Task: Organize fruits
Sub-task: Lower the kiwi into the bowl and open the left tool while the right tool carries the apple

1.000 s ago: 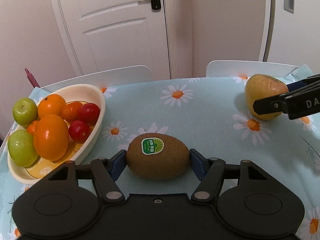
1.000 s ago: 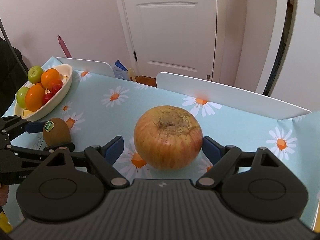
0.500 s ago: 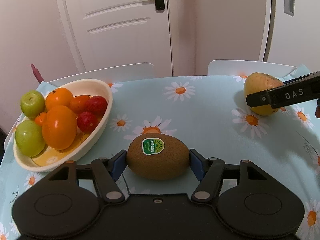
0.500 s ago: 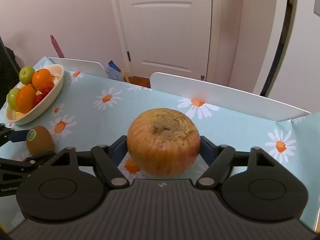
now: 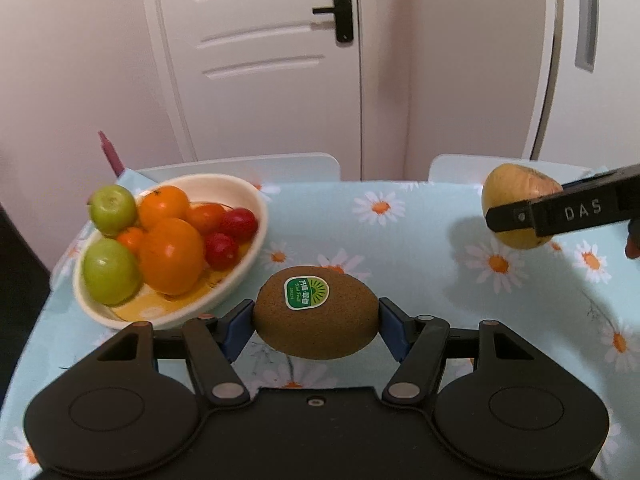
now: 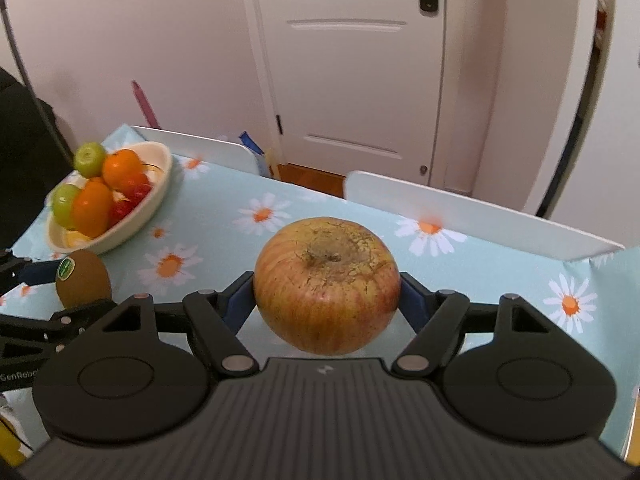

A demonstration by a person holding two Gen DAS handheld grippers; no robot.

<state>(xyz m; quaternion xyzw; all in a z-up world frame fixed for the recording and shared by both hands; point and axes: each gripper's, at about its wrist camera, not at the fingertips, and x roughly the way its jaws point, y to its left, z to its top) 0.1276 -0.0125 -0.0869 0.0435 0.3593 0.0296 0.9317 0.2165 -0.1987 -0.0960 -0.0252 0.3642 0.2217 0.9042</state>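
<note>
A: Kiwi (image 5: 316, 312) is sitting crosswise in the left claw (image 5: 316, 322), long axis running pad to pad, both blue pads pressing on its ends, and it is hanging clear of the worktop (image 5: 420, 248).

B: And the bowl (image 5: 244, 268)?

A: Bowl is lying ahead and to the left of that claw, just beside it, already heaped with oranges, green fruit and small red ones.

B: What is the right claw (image 6: 327, 300) doing?

A: It is gripping the apple (image 6: 327, 284) by its sides, stem end up, also off the cloth. From there the bowl (image 6: 158, 196) is sitting well apart, far to the left.

B: So the left hand is nearer.

A: I am judging so; the kiwi is likely going in first, toward the bare right rim.
</note>
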